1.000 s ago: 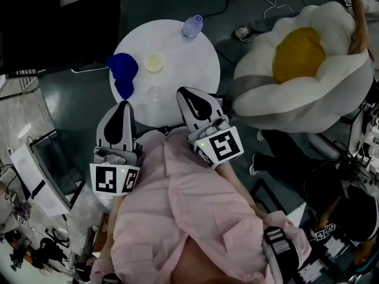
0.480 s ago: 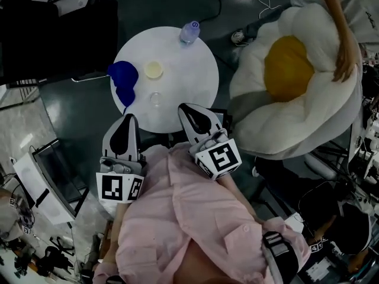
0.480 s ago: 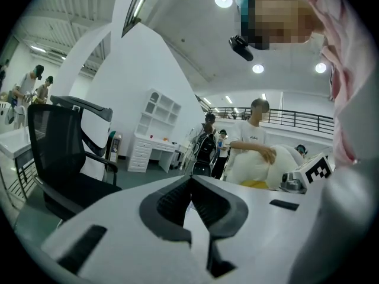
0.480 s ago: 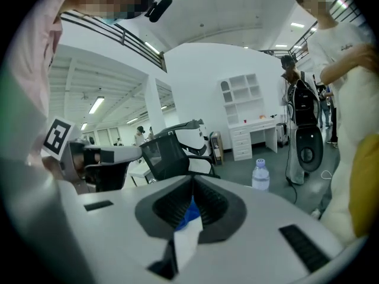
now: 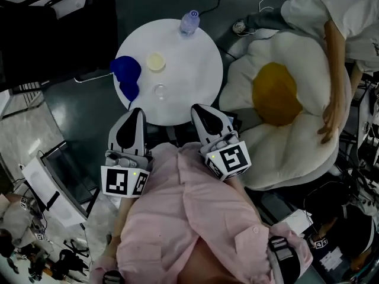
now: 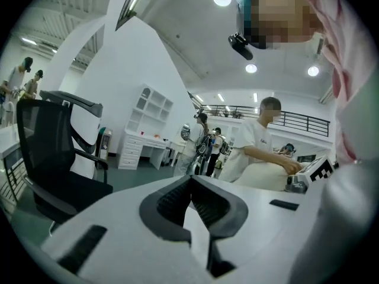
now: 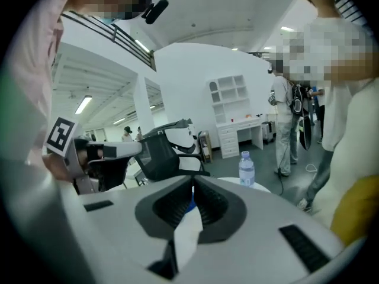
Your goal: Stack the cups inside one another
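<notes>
A round white table [image 5: 204,70] stands ahead of me in the head view. At its left edge are blue cups [image 5: 126,76], one apparently tipped against the other. A pale yellow cup [image 5: 156,61] stands beside them, and a small clear cup [image 5: 160,90] sits nearer me. My left gripper [image 5: 137,112] hovers at the table's near edge, shut and empty; its jaws [image 6: 190,179] meet in the left gripper view. My right gripper [image 5: 198,108] is also at the near edge, shut with nothing held. In the right gripper view its jaws [image 7: 192,185] meet, with a sliver of blue behind.
A water bottle [image 5: 189,22] stands at the table's far edge, also visible as the bottle [image 7: 246,169]. A big fried-egg cushion [image 5: 278,93] lies right of the table with a person's arm [image 5: 331,70] on it. A black office chair [image 5: 53,22] is at the upper left.
Both grippers sit slightly lower and further right in the head view. The person by the egg cushion has come further into view, arm now lying along it.
</notes>
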`<state>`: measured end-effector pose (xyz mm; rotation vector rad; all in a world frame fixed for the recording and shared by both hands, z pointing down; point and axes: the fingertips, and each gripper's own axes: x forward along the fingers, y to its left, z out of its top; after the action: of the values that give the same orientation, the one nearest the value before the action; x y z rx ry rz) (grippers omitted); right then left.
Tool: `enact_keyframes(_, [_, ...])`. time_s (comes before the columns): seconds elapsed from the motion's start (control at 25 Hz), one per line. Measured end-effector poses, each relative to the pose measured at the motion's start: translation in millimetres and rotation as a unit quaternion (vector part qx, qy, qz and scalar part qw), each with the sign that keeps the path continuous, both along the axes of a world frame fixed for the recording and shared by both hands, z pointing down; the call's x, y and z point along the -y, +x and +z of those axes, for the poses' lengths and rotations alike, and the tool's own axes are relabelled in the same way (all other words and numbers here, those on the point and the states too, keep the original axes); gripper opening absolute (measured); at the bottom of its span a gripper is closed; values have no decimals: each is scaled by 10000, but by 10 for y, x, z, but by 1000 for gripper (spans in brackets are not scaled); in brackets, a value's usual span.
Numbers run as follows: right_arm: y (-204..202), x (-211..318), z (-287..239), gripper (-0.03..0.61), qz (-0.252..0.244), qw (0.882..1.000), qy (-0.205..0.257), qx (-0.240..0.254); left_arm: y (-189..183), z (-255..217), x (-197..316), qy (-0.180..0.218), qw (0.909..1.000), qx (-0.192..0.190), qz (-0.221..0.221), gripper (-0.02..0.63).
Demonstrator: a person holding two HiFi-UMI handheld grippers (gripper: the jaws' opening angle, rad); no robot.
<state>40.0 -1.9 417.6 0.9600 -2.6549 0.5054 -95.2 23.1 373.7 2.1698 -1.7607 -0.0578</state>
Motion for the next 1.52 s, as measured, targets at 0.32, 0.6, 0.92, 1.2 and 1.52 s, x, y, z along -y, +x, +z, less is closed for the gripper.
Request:
enact_keyframes(0.32, [-450,-200,30,34,1234,9923,-116,26,-409,-99,182,59,9912,68,1320,18])
enact_keyframes(0.6, [-420,-332,81,34,2091,9779,-85,43,-332,-21,263,67,9764,-1,2160,18])
enact_keyframes(0.92, [-53,-337,22,34,3041,9524,30,227,144,-61,460,139,9512,96,3080,18])
enact_keyframes(1.2, [99,-367,7,34,3382,9408,-30,240,323,-31,498,41,9414,36,3373,18])
enact_keyframes(1.52, [3,-286,25,34,3292,9440,-60,196,177,-10,570,19,9467,-46,3219,18])
